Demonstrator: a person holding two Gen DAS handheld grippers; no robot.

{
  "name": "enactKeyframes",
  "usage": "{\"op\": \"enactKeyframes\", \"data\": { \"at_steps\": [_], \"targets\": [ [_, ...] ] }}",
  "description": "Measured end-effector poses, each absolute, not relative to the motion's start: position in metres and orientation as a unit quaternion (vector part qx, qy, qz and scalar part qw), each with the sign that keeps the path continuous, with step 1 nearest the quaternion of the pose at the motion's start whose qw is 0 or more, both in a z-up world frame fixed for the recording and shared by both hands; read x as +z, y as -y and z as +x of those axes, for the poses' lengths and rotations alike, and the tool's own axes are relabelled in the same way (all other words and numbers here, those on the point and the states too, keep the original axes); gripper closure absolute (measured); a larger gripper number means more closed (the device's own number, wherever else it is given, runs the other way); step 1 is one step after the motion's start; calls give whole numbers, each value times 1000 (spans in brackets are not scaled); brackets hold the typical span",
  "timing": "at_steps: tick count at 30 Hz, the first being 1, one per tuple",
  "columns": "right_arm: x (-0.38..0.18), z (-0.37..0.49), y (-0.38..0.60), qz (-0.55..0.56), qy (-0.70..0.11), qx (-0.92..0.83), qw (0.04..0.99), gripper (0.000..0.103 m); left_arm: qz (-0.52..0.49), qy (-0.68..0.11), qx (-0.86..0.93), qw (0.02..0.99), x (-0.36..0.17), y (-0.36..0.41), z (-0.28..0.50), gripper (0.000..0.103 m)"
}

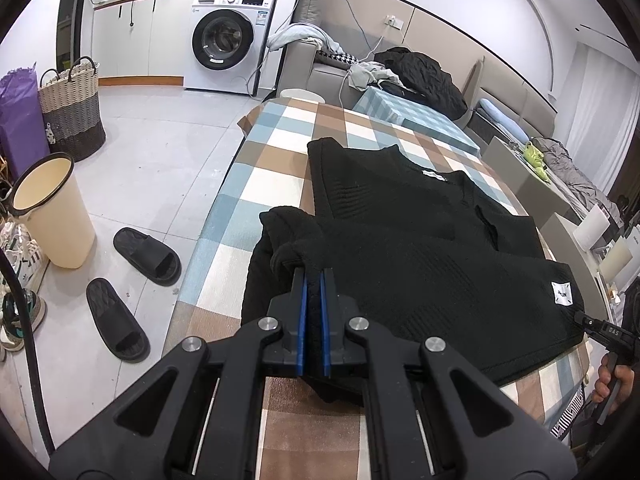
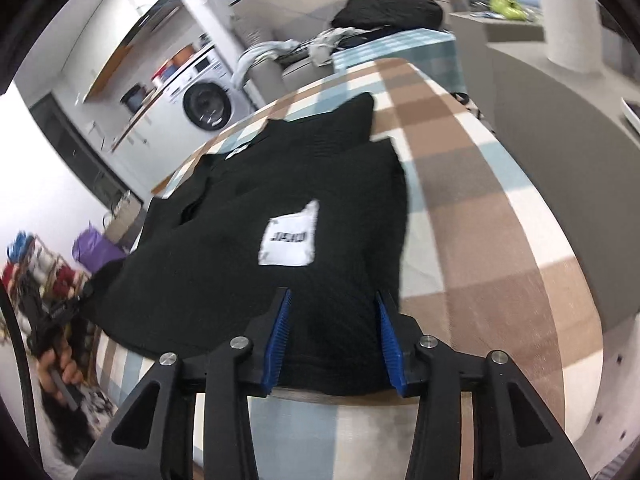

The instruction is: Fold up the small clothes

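Observation:
A black knit vest [image 1: 420,240] with a white label [image 1: 567,293] lies spread on a table with a checked cloth [image 1: 272,160]. My left gripper [image 1: 314,280] is shut on a bunched fold of the vest at its near left edge. In the right wrist view, the vest [image 2: 280,220] with its white label [image 2: 289,240] lies ahead. My right gripper [image 2: 332,300] is open, its blue pads either side of the vest's near hem. The right gripper also shows at the far right of the left wrist view [image 1: 596,326].
Left of the table on the floor are two black slippers [image 1: 132,280], a cream bin [image 1: 52,212], a woven basket [image 1: 72,108] and a washing machine [image 1: 228,40]. A sofa with piled clothes [image 1: 416,72] stands behind the table. A grey counter [image 2: 560,160] runs along the right.

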State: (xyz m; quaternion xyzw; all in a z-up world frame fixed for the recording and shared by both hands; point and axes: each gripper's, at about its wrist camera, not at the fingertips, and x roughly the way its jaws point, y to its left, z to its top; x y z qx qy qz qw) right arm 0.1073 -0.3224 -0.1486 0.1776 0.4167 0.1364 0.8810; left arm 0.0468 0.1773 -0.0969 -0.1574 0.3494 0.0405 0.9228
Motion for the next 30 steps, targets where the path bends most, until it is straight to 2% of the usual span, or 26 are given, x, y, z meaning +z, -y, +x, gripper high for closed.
{"op": "enactKeyframes", "data": {
  "at_steps": [1, 2, 3, 17, 25, 30],
  "targets": [
    [-149, 107, 326, 185, -416, 130, 881, 82, -158, -348, 41, 923, -97, -177, 47, 100],
    [-148, 107, 328, 183, -413, 128, 883, 94, -158, -347, 42, 924, -97, -178, 47, 100],
    [-146, 107, 328, 182, -408, 134, 885, 96, -158, -345, 42, 924, -96, -178, 47, 100],
    [-85, 151, 335, 259, -319, 136, 901, 98, -169, -299, 38, 938, -60, -189, 78, 100],
    [-76, 213, 327, 280, -302, 94, 906, 98, -173, -292, 47, 939, -54, -206, 147, 100],
    [-83, 254, 320, 272, -307, 72, 909, 98, -174, -316, 58, 931, -74, -211, 199, 100]
  ]
}}
